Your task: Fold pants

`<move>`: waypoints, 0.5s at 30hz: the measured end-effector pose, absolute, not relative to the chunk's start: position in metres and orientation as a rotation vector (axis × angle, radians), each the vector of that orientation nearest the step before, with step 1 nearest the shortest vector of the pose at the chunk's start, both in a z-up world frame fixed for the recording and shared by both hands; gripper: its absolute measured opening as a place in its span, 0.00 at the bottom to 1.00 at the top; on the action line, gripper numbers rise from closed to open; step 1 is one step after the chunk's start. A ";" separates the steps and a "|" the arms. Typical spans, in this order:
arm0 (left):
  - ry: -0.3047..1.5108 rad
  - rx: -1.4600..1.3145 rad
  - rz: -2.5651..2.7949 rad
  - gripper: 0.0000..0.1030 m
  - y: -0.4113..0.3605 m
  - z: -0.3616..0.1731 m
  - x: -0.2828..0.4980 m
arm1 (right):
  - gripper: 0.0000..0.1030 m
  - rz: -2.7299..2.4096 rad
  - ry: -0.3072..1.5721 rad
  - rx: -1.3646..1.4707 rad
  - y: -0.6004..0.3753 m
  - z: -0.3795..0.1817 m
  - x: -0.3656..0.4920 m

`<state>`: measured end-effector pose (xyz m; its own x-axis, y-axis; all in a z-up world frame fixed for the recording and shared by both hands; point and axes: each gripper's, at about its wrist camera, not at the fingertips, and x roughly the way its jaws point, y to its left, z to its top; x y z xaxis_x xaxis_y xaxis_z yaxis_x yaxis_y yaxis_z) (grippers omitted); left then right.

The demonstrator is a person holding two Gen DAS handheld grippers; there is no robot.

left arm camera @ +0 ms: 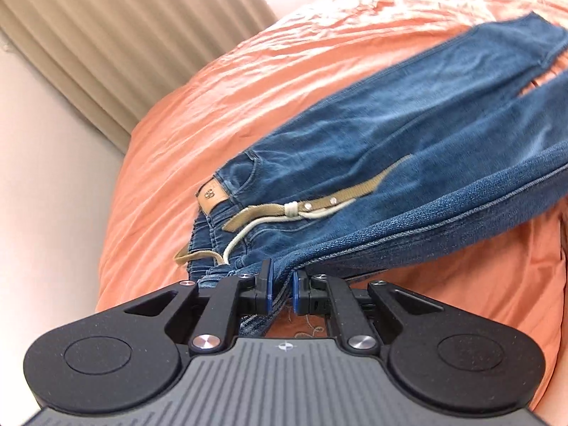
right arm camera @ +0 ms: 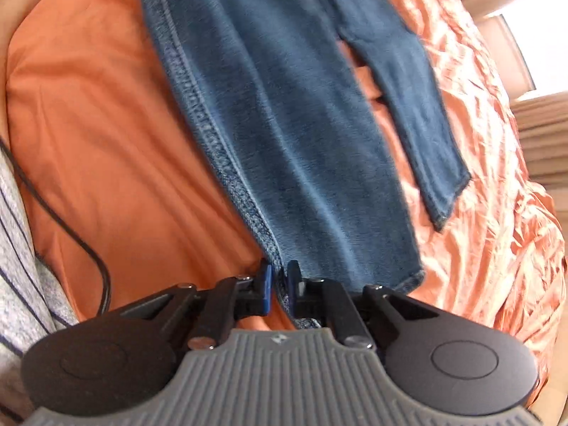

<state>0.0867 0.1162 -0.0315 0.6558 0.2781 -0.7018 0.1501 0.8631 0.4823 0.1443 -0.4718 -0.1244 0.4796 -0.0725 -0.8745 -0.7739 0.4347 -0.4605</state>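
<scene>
Blue jeans [left arm camera: 372,142] with a tan belt [left arm camera: 312,206] and a leather patch lie on an orange bed cover [left arm camera: 248,88]. My left gripper [left arm camera: 282,284] is shut on the jeans at the waist end, with the near edge lifted off the bed. In the right wrist view the jeans [right arm camera: 301,142] stretch away from me, one leg above the other. My right gripper [right arm camera: 279,282] is shut on the hem corner of the near leg. The far leg's hem [right arm camera: 451,195] lies flat on the cover.
The orange cover [right arm camera: 106,124] spreads around the jeans on all sides. Beige curtains [left arm camera: 106,35] hang beyond the bed's far edge. A black cable [right arm camera: 71,220] and a striped grey sleeve [right arm camera: 25,266] are at the left of the right wrist view.
</scene>
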 end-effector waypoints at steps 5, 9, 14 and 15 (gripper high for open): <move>0.818 0.497 0.096 0.10 0.122 -0.012 0.100 | 0.00 0.420 0.891 -0.894 -0.481 -0.073 0.177; 0.780 0.505 0.111 0.10 0.126 0.011 0.132 | 0.00 0.340 0.822 -0.812 -0.484 -0.031 0.227; 0.765 0.511 0.124 0.10 0.132 0.029 0.199 | 0.00 0.281 0.794 -0.763 -0.476 -0.011 0.311; 0.770 0.497 0.127 0.10 0.135 0.029 0.215 | 0.00 0.270 0.794 -0.762 -0.473 -0.013 0.328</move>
